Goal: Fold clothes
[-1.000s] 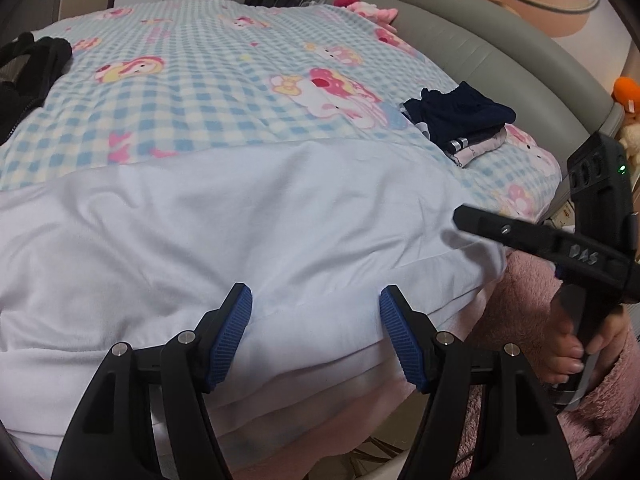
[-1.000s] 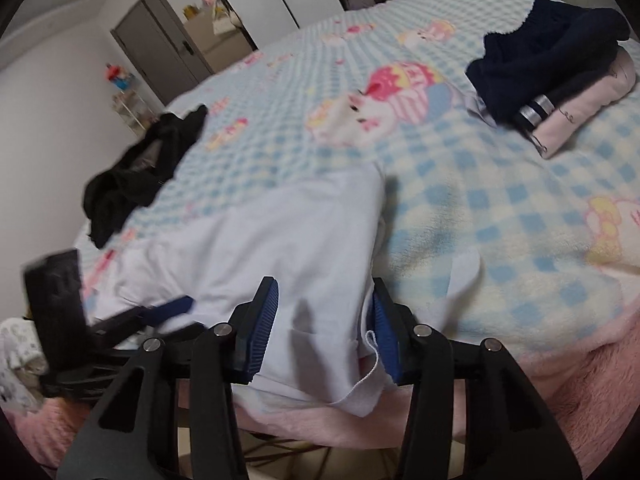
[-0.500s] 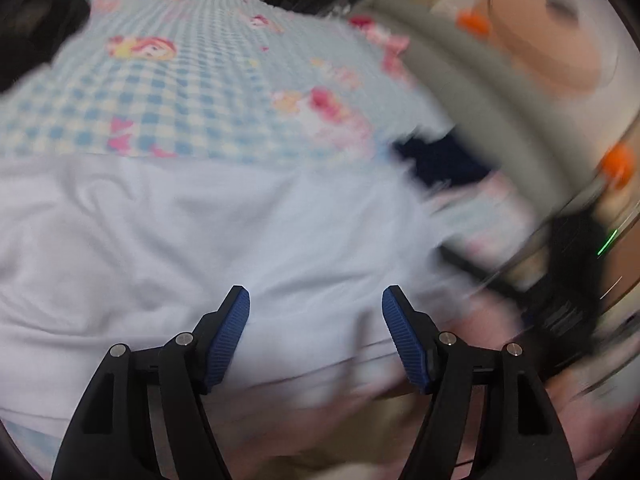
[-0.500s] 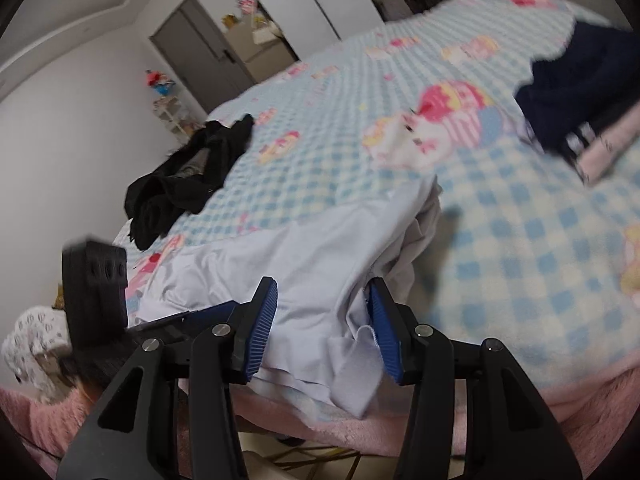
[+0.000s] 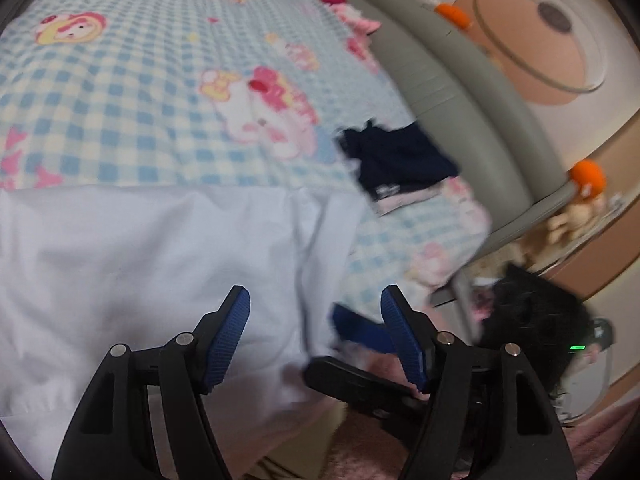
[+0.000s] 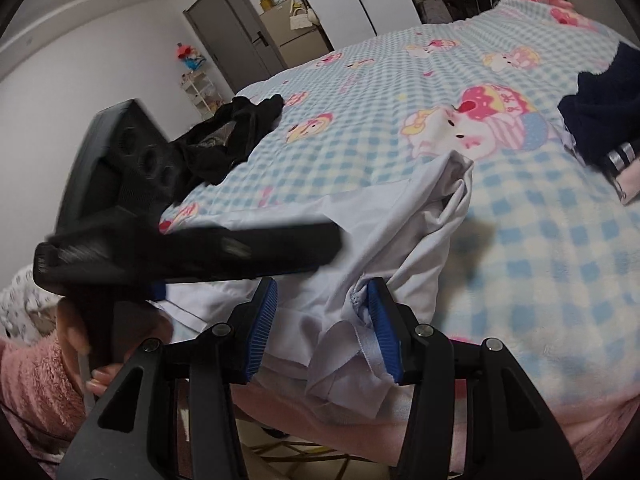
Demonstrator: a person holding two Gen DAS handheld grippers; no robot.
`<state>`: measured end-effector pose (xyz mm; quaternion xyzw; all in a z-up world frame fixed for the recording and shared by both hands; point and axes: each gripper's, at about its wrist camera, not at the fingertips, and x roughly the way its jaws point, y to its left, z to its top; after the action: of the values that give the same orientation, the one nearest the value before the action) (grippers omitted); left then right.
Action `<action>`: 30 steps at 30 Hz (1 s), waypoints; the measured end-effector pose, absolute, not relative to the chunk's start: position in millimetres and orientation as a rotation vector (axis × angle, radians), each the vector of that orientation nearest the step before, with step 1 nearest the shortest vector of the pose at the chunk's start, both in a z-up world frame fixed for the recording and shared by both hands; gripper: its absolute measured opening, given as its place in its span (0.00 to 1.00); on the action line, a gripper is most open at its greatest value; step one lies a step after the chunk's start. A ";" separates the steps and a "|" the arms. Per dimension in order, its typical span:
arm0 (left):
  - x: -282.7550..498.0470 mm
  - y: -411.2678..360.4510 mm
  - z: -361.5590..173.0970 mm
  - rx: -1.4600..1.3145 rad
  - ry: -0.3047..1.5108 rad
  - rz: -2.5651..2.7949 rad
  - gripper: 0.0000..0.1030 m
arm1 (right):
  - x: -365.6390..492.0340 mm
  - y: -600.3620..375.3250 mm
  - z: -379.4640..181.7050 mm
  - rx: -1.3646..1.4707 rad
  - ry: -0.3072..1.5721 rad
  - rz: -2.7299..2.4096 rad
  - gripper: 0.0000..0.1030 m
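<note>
White garment at the bed's near edge
Left gripper (image 5: 316,340), jaws just narrowing, stands apart over the white garment (image 5: 160,264); right gripper (image 6: 322,328) pinches its bunched hem at 6 o'clock on the checked blanket (image 6: 520,240).

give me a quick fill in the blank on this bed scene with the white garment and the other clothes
1. The white garment lies on a blue ____ blanket.
2. The crumpled garment at the blanket's far edge is ____.
3. The folded navy garment sits on a ____ one.

Missing words: checked; black; pink
</note>
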<state>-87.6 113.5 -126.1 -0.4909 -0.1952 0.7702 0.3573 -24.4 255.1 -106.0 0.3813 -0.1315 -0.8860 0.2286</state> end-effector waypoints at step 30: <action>-91.8 150.2 -122.5 -1.311 -0.420 1.959 0.44 | -33.1 318.0 -120.0 1.227 -0.499 -2.645 0.54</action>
<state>-91.8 150.2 -122.5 -0.5098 -0.1632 0.7618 0.3649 -33.1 318.0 -120.0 0.4129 -0.1680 -0.8904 0.0915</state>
